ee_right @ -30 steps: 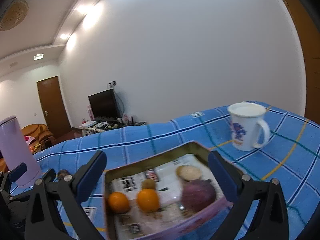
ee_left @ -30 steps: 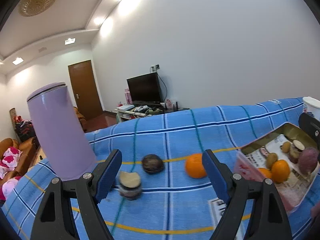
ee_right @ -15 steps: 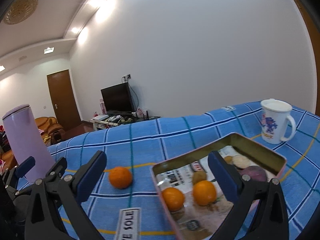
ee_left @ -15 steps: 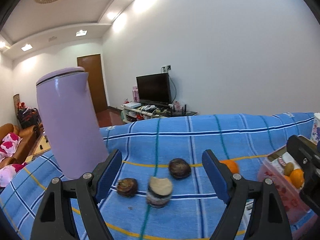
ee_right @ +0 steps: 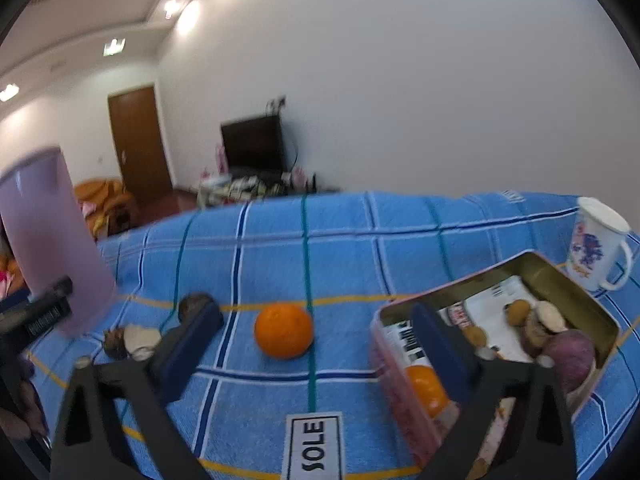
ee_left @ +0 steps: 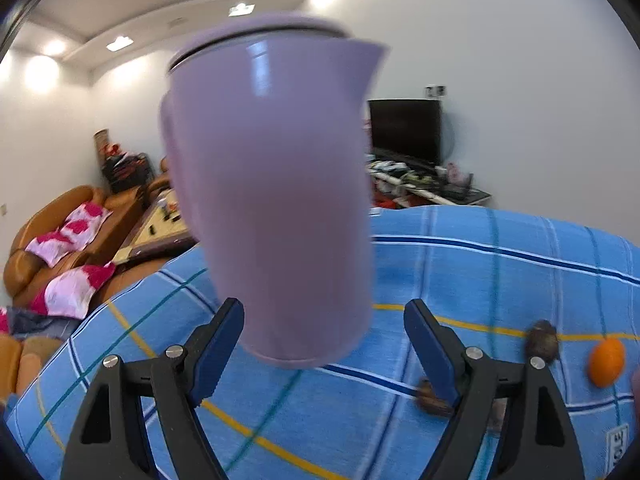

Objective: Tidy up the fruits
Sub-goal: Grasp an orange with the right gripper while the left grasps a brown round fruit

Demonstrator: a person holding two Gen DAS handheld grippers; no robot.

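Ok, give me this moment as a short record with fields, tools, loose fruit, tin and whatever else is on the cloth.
left tool: open, facing the purple kettle, holding nothing
right tool: open, empty, pointed toward the loose orange
tin: paper-lined, holds an orange, small brown fruits, a purple one
other loose fruit: dark pieces near the kettle
mug: white, upright, beyond the tin
surface: blue checked cloth

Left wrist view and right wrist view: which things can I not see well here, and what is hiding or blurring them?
- Left wrist view: the purple kettle is motion-blurred and hides the room and cloth behind it.
- Left wrist view: a dark fruit sits half behind the left tool's finger; its kind is unclear.
- Right wrist view: the orange in the tin is partly covered by the right tool's finger.
- Right wrist view: small brown pieces in the tin are too blurred to name.
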